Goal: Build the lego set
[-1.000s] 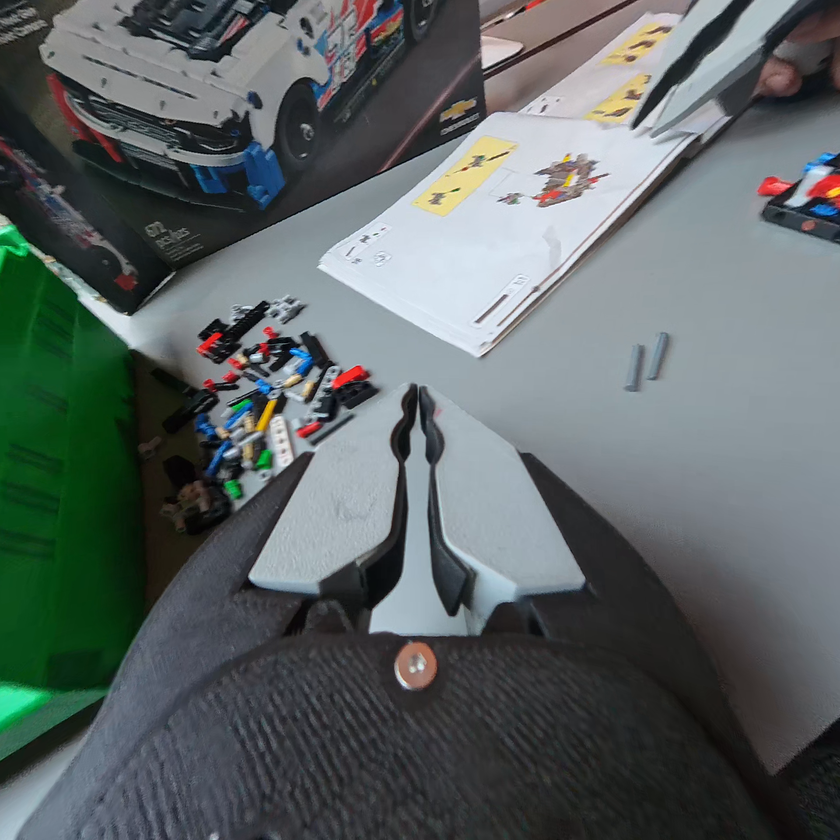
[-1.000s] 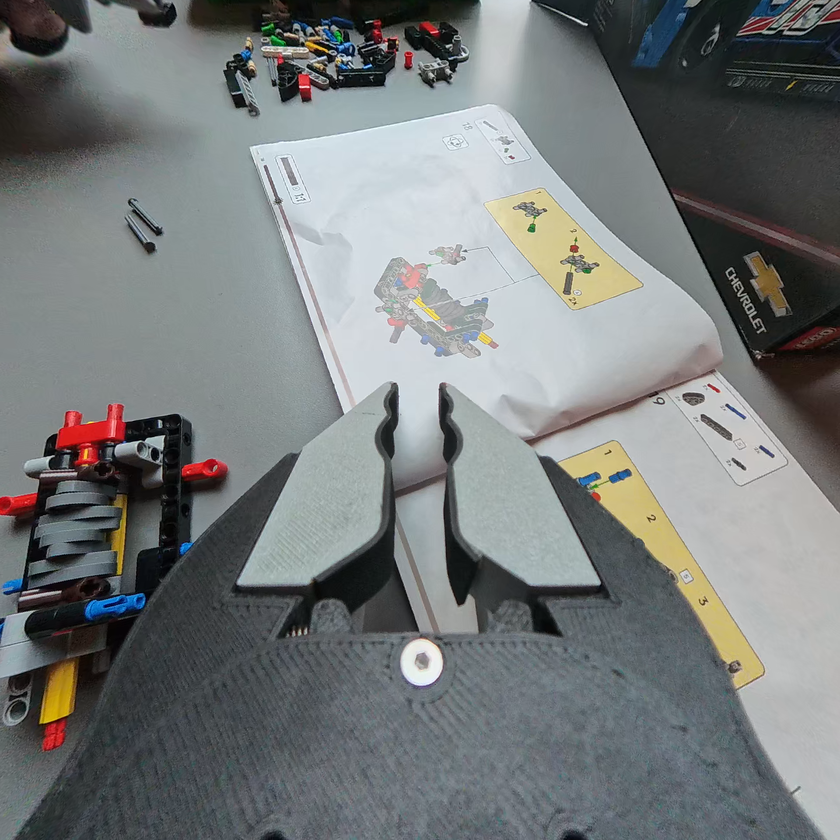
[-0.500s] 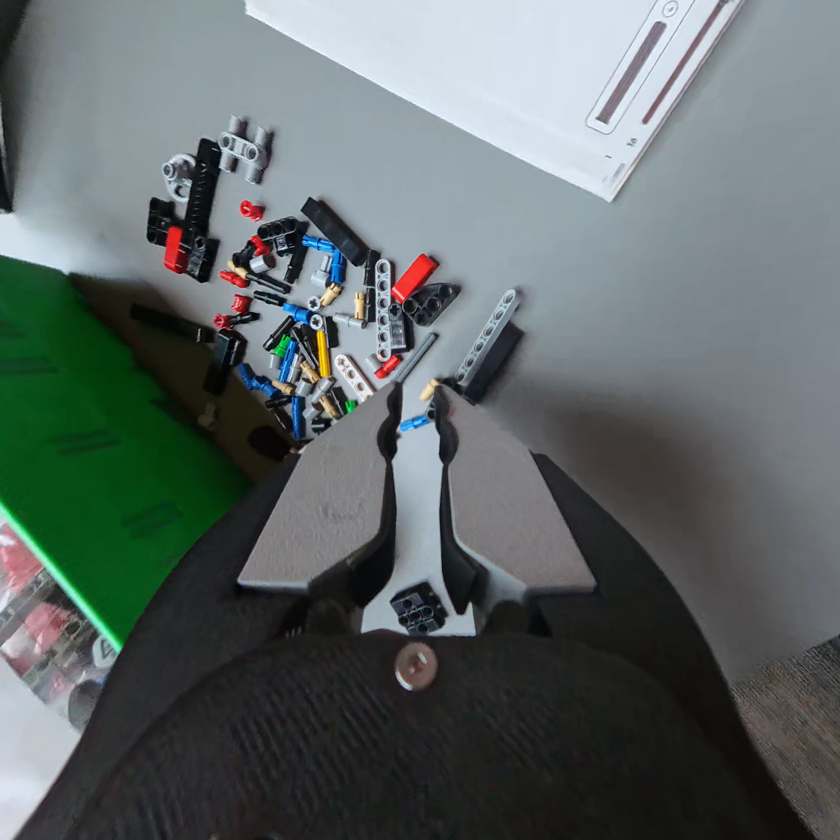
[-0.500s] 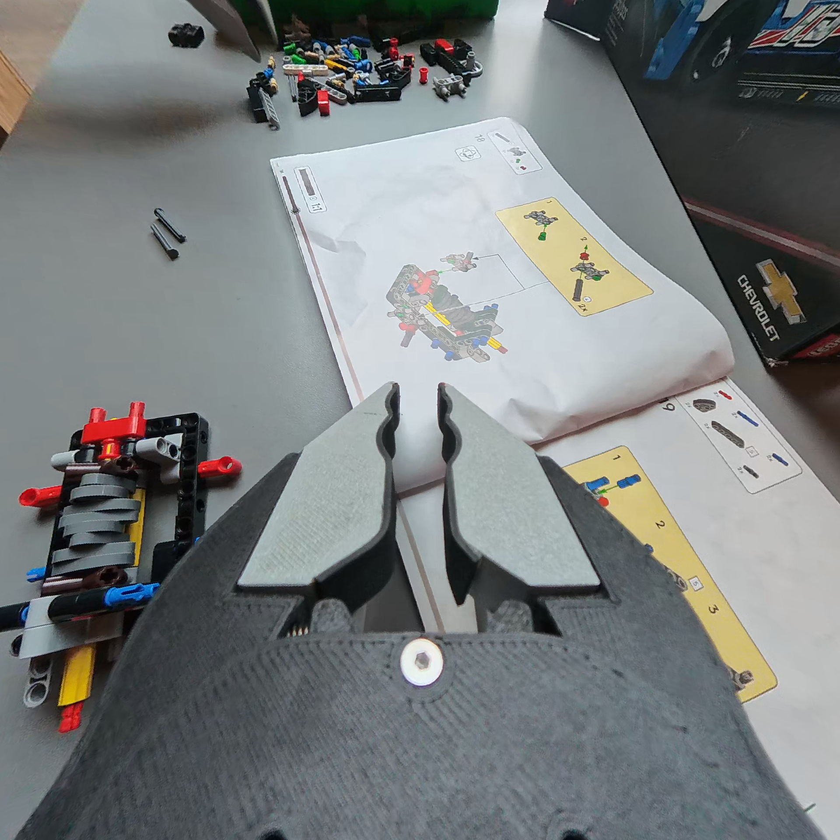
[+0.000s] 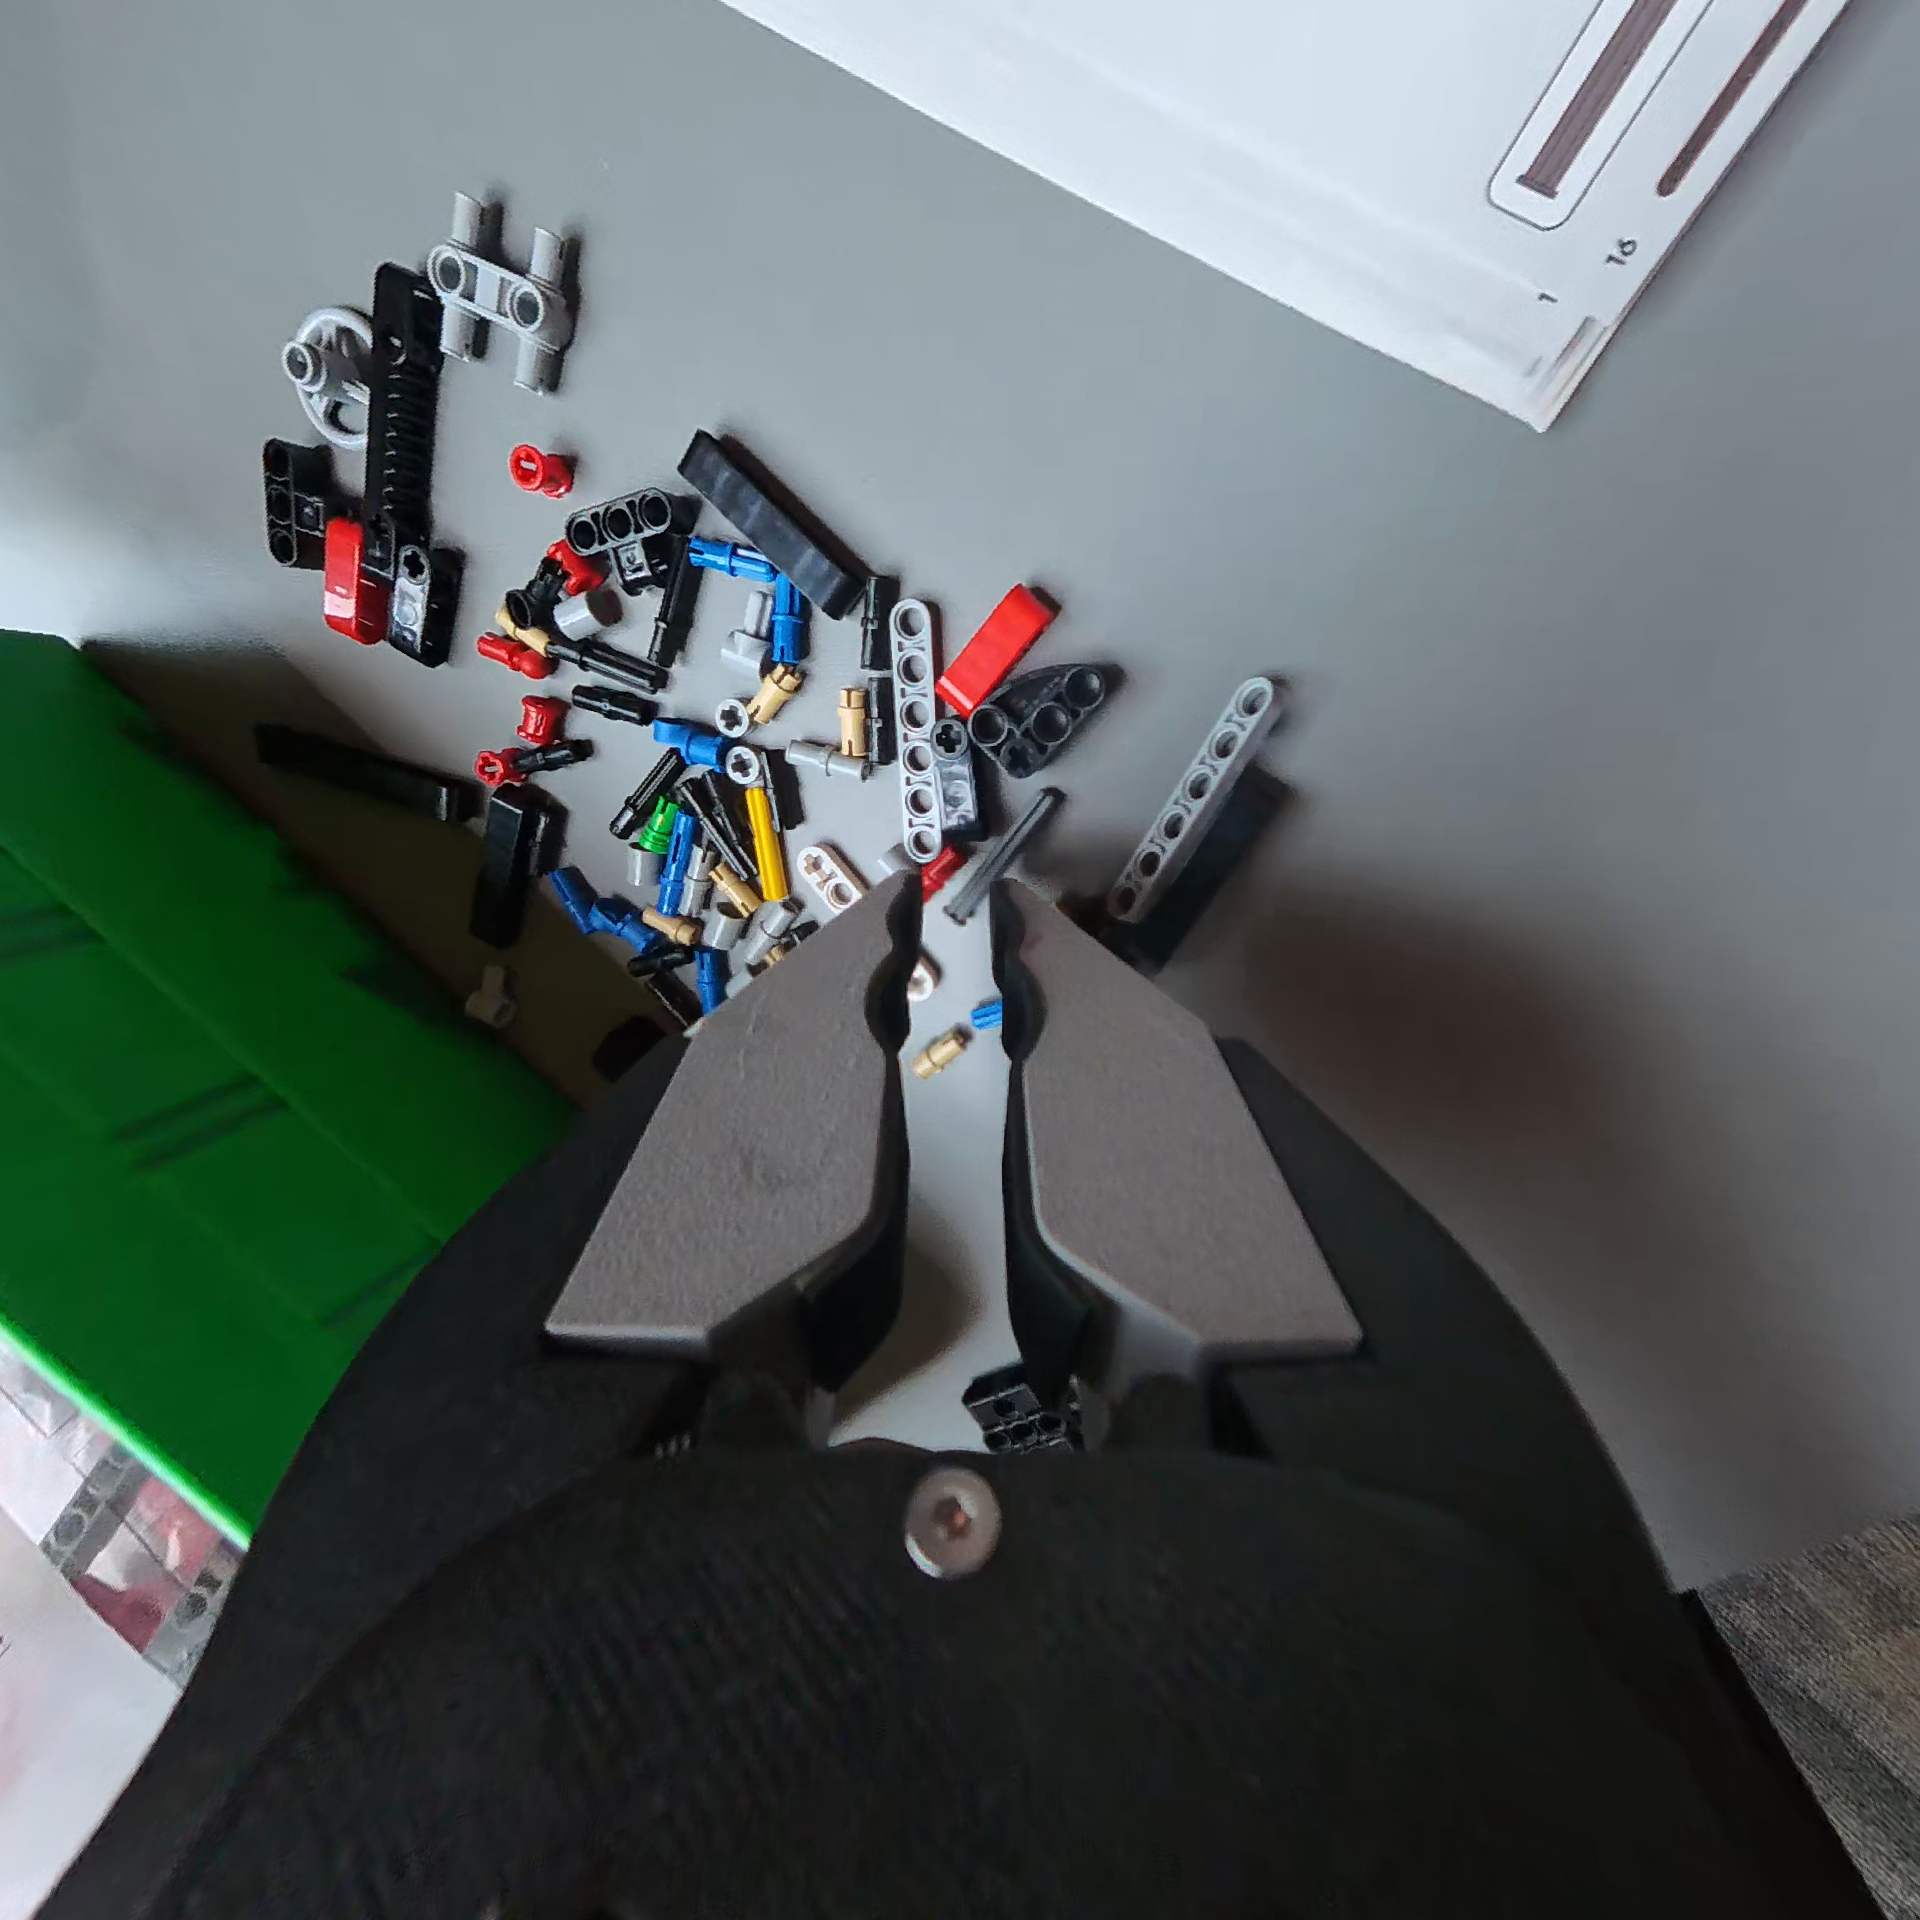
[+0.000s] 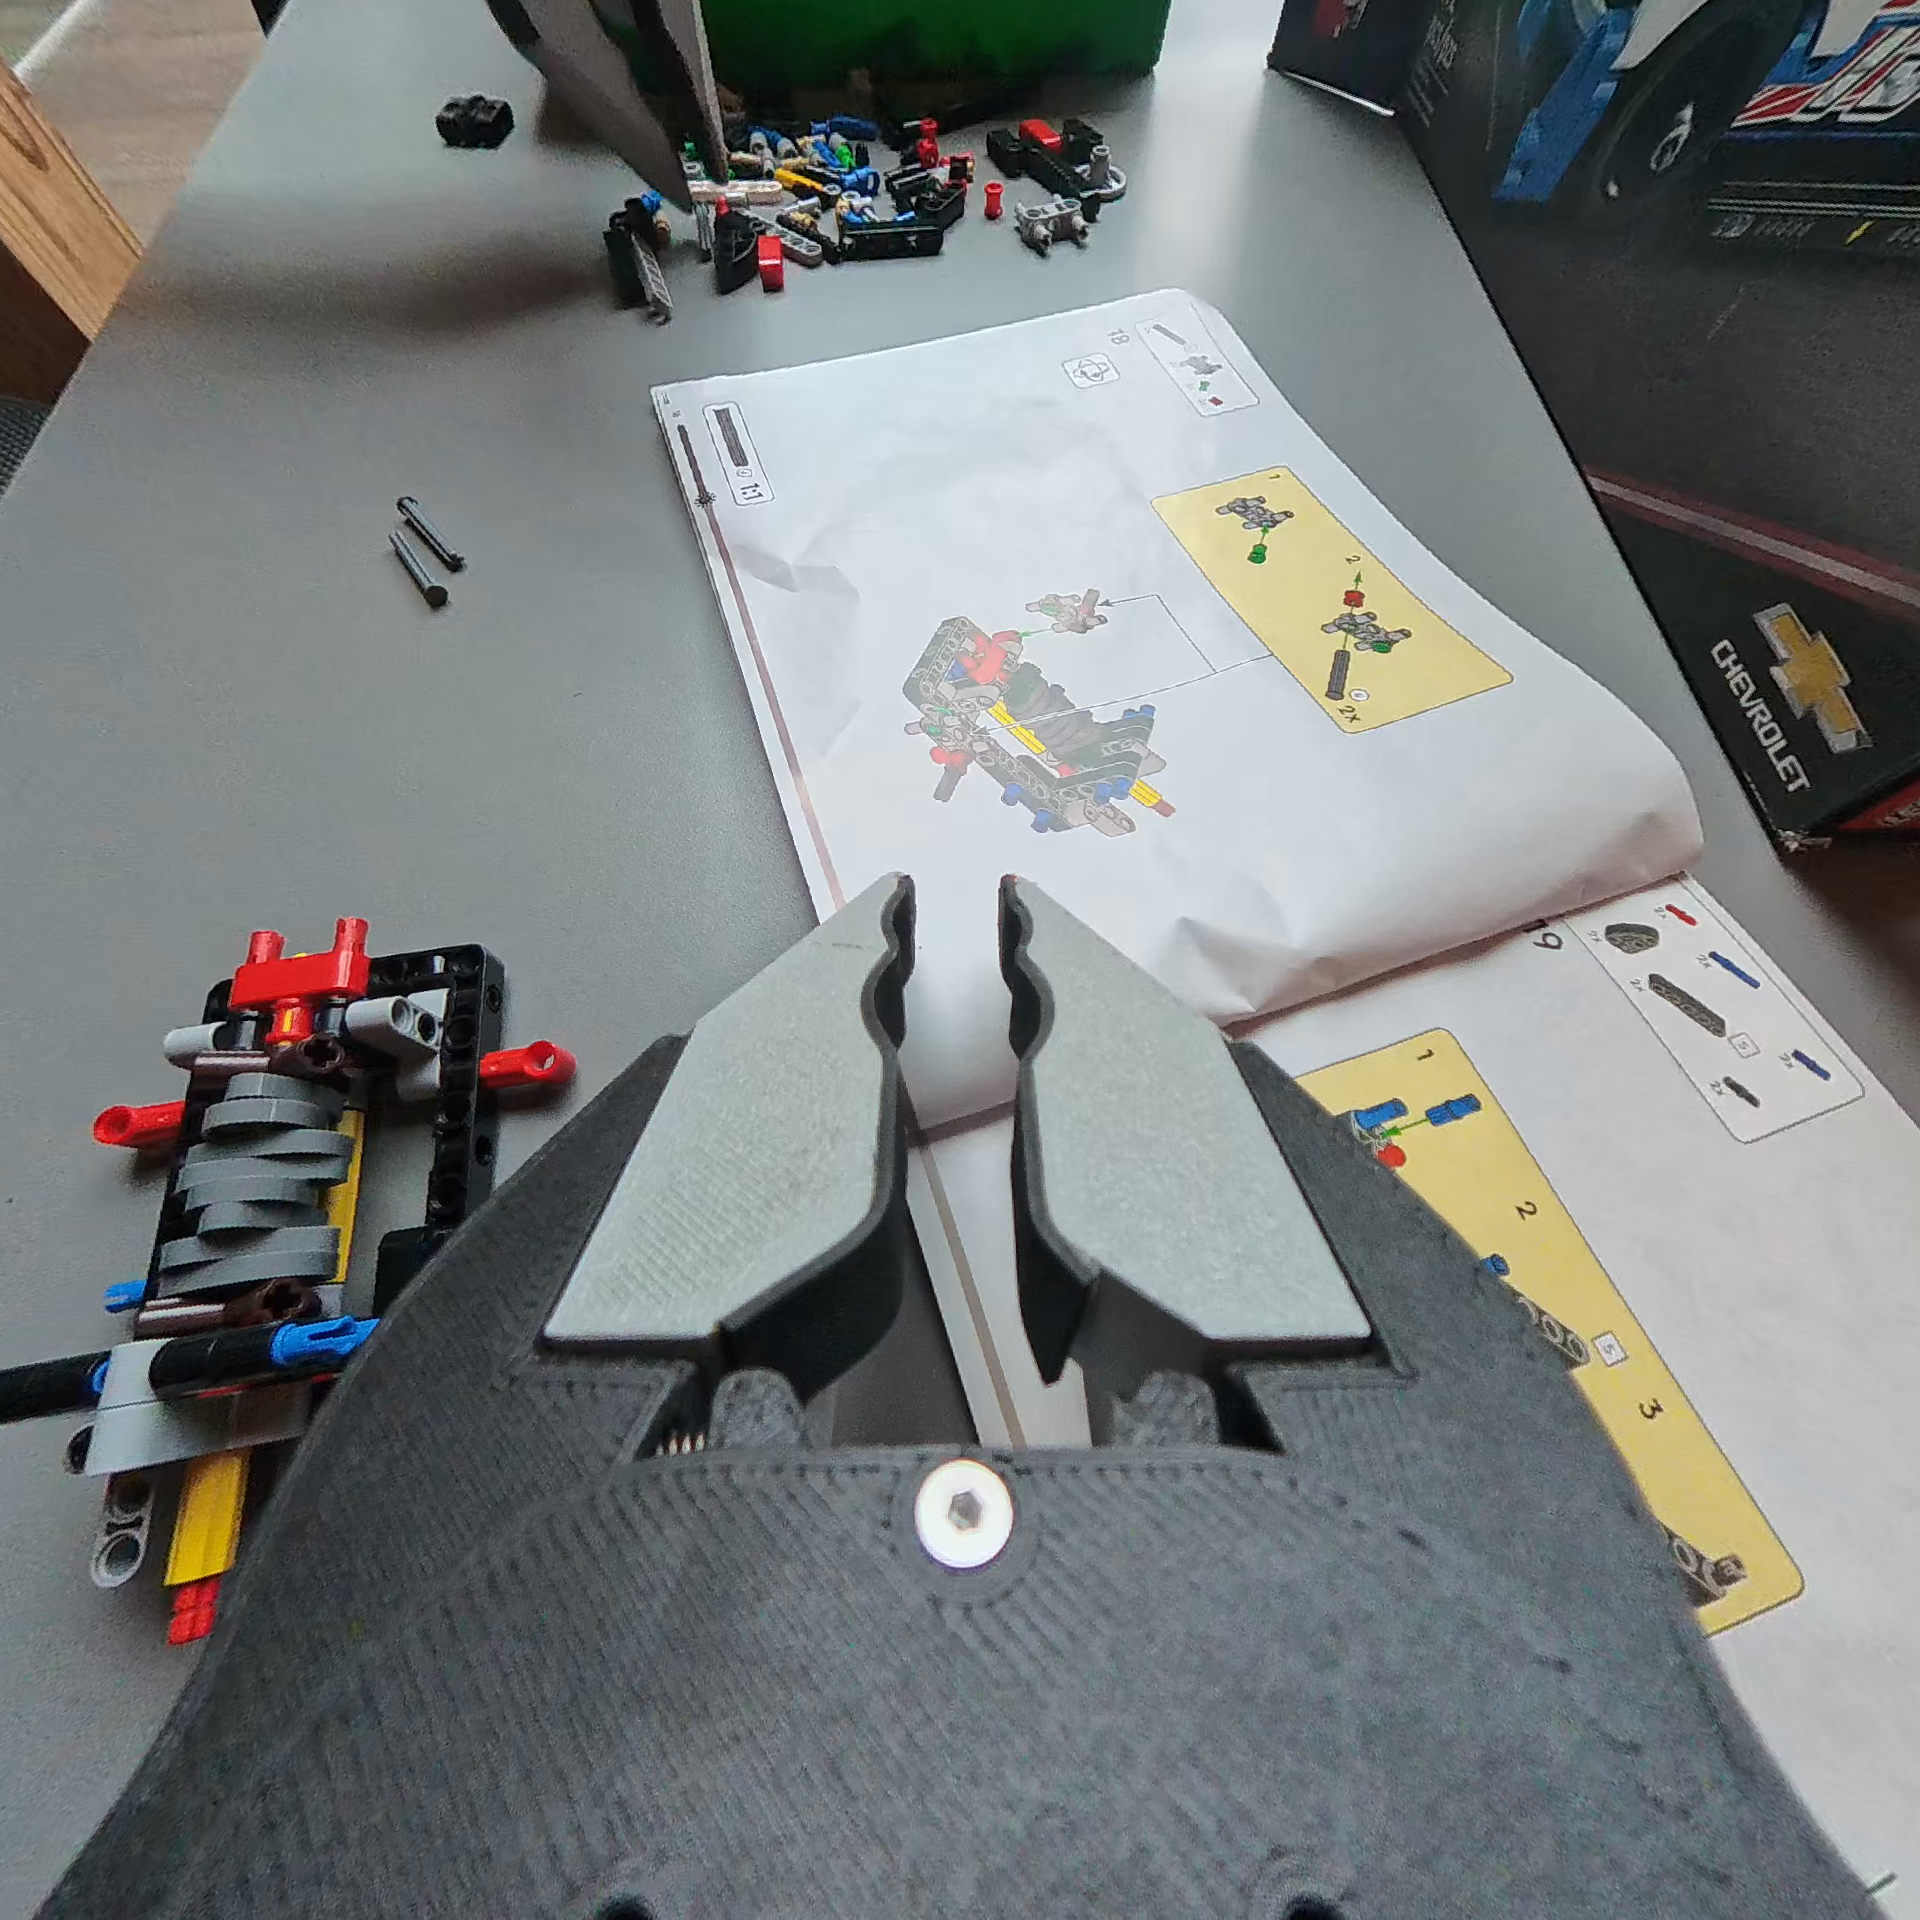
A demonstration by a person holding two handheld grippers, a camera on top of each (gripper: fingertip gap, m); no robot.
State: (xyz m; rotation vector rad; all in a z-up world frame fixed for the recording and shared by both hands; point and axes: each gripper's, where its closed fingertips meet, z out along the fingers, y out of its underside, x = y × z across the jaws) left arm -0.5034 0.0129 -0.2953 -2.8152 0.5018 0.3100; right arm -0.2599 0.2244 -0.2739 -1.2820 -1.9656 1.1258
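Grey tabletop (image 6: 312, 727) carries all parts; a green bin (image 5: 187, 1091) sits at its far end, the set's dark box (image 6: 1714, 416) along one side.

Left gripper (image 5: 954, 894): jaws parted by a narrow gap, nothing held. It points steeply down at the near edge of the loose-parts pile (image 5: 727, 727). Tips straddle the end of a dark grey axle (image 5: 1006, 854). On the table, seen between the fingers: a tan pin (image 5: 941, 1049) and a small blue pin (image 5: 987, 1011), neither touched as far as the view shows. A light grey beam with holes (image 5: 1195, 795) lies just to the right of the tips, over a black piece. A small black connector (image 5: 1023, 1408) sits alone behind the tips, near the gripper's base. In the right wrist view the same gripper stands at the pile's edge, by the green bin.

Right gripper (image 6: 956, 894): jaws slightly apart, empty. It hangs over the open instruction booklet (image 6: 1143, 644), tips above the lower edge of the curled page.

Partly built assembly (image 6: 301, 1164) (black frame, grey gears, red and yellow parts) lies on the table to the right gripper's left, apart from it. Two dark axles (image 6: 424, 549) lie side by side farther out, between assembly and pile, well apart from both grippers.
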